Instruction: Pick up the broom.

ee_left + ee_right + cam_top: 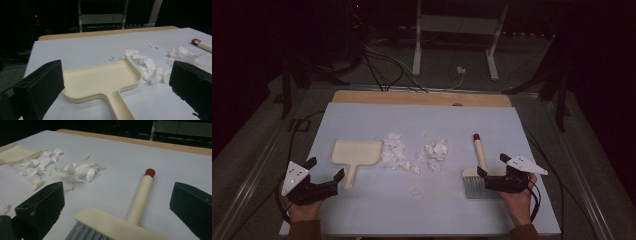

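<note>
Your left gripper (326, 171) is spread, straddling the dustpan (356, 153) handle; your right gripper (493, 165) is spread over the brush (477, 172) head. Both lie flat on the tabletop (377, 210). Beyond, paper scraps (412, 152) lie between them.

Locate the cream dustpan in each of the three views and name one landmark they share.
High view: the dustpan lies left of centre, handle toward the left gripper.
Left gripper view: dustpan at lower centre, handle between the open jaws.
Right gripper view: only its corner, at the left edge.
Shared landmark: the white paper scraps beside the pan.
</note>
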`<state>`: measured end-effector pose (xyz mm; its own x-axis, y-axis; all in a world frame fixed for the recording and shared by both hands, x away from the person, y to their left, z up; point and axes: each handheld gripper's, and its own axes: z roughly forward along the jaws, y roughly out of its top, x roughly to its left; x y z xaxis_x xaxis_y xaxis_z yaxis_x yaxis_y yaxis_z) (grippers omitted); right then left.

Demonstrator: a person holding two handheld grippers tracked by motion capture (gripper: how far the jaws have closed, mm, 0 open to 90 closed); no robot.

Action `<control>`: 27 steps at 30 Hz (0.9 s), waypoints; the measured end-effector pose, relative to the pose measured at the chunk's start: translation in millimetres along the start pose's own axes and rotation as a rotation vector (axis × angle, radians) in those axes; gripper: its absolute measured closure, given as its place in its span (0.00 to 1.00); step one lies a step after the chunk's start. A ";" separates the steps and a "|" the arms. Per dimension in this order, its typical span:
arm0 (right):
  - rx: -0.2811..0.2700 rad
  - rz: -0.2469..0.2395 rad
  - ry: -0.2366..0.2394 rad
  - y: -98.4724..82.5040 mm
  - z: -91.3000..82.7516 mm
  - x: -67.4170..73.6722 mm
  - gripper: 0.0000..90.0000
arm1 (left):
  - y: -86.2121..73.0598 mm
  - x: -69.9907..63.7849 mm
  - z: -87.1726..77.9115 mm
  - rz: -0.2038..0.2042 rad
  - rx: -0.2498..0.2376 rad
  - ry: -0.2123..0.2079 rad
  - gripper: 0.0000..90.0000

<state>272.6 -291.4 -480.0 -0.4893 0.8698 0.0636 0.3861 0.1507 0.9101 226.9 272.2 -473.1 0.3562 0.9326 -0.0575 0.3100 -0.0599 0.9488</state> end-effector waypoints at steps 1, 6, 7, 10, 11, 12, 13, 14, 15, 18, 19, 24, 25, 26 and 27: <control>-0.002 -0.001 -0.001 0.1 -0.2 0.7 0.00 | 0.0 0.0 0.0 0.000 0.000 0.000 0.01; 0.003 -0.009 0.002 0.5 0.3 3.1 0.00 | 0.8 2.2 -1.6 -0.005 0.000 0.012 0.01; 0.002 -0.010 0.000 0.7 0.0 3.5 0.00 | 0.7 2.4 -1.6 -0.006 0.001 0.012 0.01; -0.002 -0.009 -0.003 2.2 -1.4 5.3 0.00 | 0.9 3.2 -1.6 -0.005 0.005 0.010 0.01; -0.002 -0.011 -0.006 2.7 -1.6 5.9 0.00 | 1.1 3.3 -1.3 -0.007 0.008 0.006 0.01; 0.000 -0.014 -0.006 3.3 -1.8 6.5 0.00 | 1.2 3.2 -0.8 -0.009 0.012 -0.001 0.01; 0.001 -0.017 -0.009 3.7 -1.9 7.3 0.00 | 1.4 3.8 0.6 -0.016 0.026 -0.031 0.01; 0.003 -0.021 -0.010 4.1 -2.0 8.1 0.00 | 1.7 3.4 1.1 -0.019 0.028 -0.034 0.01; 0.003 -0.022 -0.010 4.7 -1.8 9.0 0.00 | 2.1 3.4 1.1 -0.018 0.028 -0.036 0.01; 0.009 -0.030 -0.010 7.4 -1.9 12.3 0.00 | 1.9 3.4 0.7 -0.022 0.019 -0.034 0.01; 0.011 -0.037 -0.012 8.6 -2.1 13.5 0.00 | 1.4 3.7 0.5 -0.026 0.014 -0.030 0.01; 0.015 -0.039 0.008 17.3 -5.5 14.4 0.00 | 0.0 5.4 -0.5 -0.038 0.012 -0.023 0.01; 0.016 -0.030 0.013 19.1 -6.6 13.9 0.00 | 0.0 5.4 -0.5 -0.038 0.012 -0.023 0.01; 0.017 -0.024 0.015 20.8 -7.3 13.4 0.00 | 0.0 5.3 -0.5 -0.037 0.012 -0.022 0.01; 0.016 -0.018 0.018 22.4 -8.2 13.1 0.00 | 0.0 5.2 -0.3 -0.037 0.012 -0.022 0.01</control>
<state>268.4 -280.4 -455.5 -0.5104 0.8582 0.0548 0.3897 0.1740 0.9043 228.5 277.1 -473.3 0.3632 0.9264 -0.0995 0.3339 -0.0297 0.9421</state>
